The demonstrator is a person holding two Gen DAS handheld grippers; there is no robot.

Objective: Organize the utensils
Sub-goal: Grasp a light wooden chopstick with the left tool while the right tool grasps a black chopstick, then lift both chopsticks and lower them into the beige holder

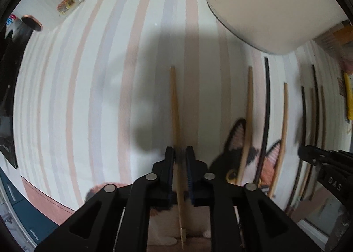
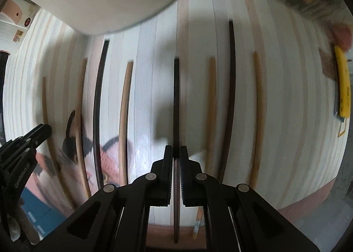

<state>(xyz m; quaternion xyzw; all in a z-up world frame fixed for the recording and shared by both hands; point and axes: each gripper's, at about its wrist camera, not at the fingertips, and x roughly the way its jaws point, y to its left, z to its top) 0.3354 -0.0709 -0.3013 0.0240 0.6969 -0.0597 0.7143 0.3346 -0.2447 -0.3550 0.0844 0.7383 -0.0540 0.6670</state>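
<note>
Both grippers point down over a striped cloth (image 1: pixel 92 88) with chopsticks laid out in a row, far ends toward a pale round container (image 1: pixel 271 7).

Left gripper (image 1: pixel 180 159): jaws nearly closed, a light wooden chopstick (image 1: pixel 174 102) running lengthwise between them. There is a thin gap at the pads; I cannot tell whether they still press on the stick or have just let go.

To its right lie more light and dark sticks, roughly parallel, some crossing a cat picture (image 1: pixel 237 159) printed on the cloth.

Right gripper (image 2: pixel 176 157): jaws almost together around a dark chopstick (image 2: pixel 176 97), which passes straight down the middle. The slit is narrow and contact is again uncertain. Light sticks and another dark one lie just beside it on either side. A yellow utility knife (image 2: pixel 343 84) sits far right, well apart.

Judgement: the step looks like setting sticks into an ordered row, or pairing them by colour.

To do it well:
- keep each stick parallel to its neighbours
- open only slightly, so the stick does not roll
- lift straight up, clear of the adjacent sticks
- match far ends before leaving

Risk: a thin round stick sticks to a pad or rolls into the next one.
</note>
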